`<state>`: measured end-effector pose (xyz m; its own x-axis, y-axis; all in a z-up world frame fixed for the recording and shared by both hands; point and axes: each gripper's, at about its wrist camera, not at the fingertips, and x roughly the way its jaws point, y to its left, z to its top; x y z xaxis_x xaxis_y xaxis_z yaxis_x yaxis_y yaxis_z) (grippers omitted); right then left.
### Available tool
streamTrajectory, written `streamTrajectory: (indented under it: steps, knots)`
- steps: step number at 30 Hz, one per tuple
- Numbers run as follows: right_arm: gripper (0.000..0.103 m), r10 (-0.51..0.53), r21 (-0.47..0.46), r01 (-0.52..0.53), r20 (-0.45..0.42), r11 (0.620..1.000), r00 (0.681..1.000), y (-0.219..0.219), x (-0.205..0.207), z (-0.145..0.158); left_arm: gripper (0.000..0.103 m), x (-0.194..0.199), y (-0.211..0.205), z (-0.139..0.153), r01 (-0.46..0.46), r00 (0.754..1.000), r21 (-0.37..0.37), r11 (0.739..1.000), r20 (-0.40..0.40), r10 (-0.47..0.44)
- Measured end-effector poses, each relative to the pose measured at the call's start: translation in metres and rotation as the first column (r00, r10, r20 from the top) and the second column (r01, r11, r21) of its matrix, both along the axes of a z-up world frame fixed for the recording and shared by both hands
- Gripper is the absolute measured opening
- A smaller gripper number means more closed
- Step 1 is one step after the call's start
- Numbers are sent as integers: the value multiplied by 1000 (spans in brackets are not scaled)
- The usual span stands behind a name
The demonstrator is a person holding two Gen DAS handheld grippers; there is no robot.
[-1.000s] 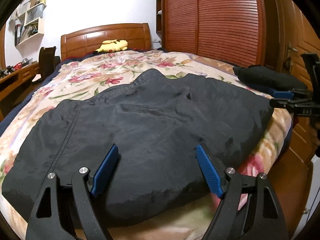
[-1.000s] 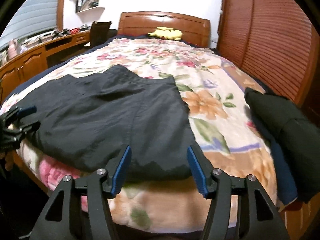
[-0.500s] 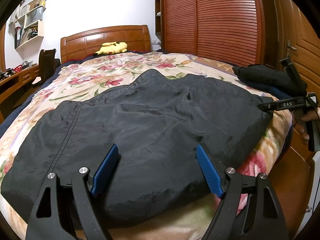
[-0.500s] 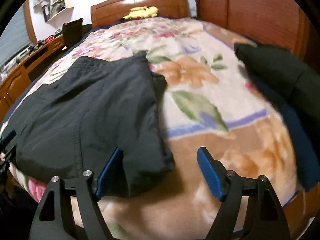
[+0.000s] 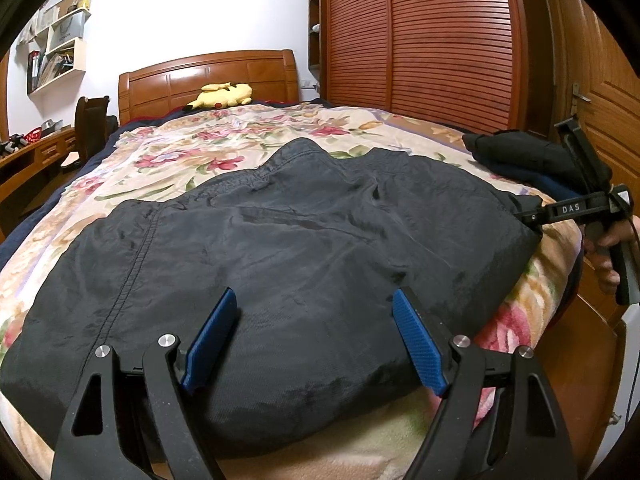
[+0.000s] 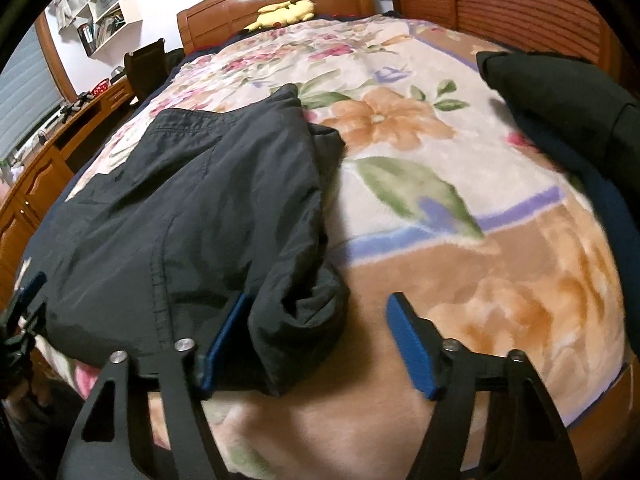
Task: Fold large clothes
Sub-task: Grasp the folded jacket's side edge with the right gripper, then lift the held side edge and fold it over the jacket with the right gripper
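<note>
- A large black garment (image 5: 304, 248) lies spread flat on a bed covered by a floral blanket (image 6: 460, 208). Its long axis runs across the bed, from the left side to the right side, near the foot edge.
- The left gripper (image 5: 314, 340) sits at the foot edge with its blue fingers (image 5: 212, 340) spread wide apart. They hold nothing. The near hem of the garment lies directly between and just ahead of them.
- The right gripper (image 6: 316, 340) is at the garment's right end. Its fingers are also spread wide, gripping nothing. The bunched right corner of the garment (image 6: 300, 304) sits inside the gap, right beside the left finger (image 6: 224, 336); bare blanket fills the rest of the gap.
- Judgement: the right gripper is the nearer one to a graspable corner. Closing on that corner looks like the coming move, then carrying it leftward along the long axis.
- Seen from the left wrist view, the right gripper (image 5: 536, 218) meets the garment's far right edge.
- A pile of dark folded clothes (image 6: 560, 92) rests further right on the bed, apart from the garment.
- A yellow plush toy (image 5: 222, 95) lies by the wooden headboard (image 5: 200, 76).
</note>
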<state>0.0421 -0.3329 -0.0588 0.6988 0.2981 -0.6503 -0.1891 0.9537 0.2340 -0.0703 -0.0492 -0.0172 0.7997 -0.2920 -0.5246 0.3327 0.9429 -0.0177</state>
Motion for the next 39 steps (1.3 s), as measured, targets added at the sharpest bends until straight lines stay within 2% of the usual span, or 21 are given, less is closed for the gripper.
streamTrajectory:
  steps: [1,2,3,4,6,8,14,18,22,32,39]
  knots:
    - [55,19,23,-19,-10,1000,1000,0,1,1,81,0,0,0,1,1000,-2,1000,-1,-1]
    - [40,40,43,-39,-16,998,999,1,1,2,81,0,-1,0,3,1000,-4,1000,-3,-3]
    - [33,52,51,-51,-22,997,998,2,1,3,81,1,1,1,4,1000,-6,1000,-4,-4]
    - [29,56,37,-55,-21,998,998,4,0,6,81,1,1,1,6,1000,-7,1000,-5,-6]
    - [16,63,2,-63,-3,998,998,9,-2,13,81,1,4,3,10,1000,-11,1000,-8,-10]
    - [13,53,-5,-53,23,999,998,11,-6,24,81,-2,7,5,14,1000,-16,1000,-9,-14]
    - [9,87,-31,-83,167,996,982,30,-23,69,81,-11,33,15,-16,1000,-55,998,2,16]
    - [8,145,-45,-138,249,989,958,58,-34,95,81,-15,59,20,-68,998,-50,996,10,69]
    - [6,223,-83,-208,305,975,926,94,-44,112,81,-18,90,24,-117,993,-99,988,-8,117]
    - [5,435,-209,-384,342,899,833,209,-54,129,81,-30,146,26,-229,973,-94,969,-7,229]
    - [5,541,-261,-476,348,840,765,277,-45,129,81,-38,184,29,-297,954,-144,944,-5,300]
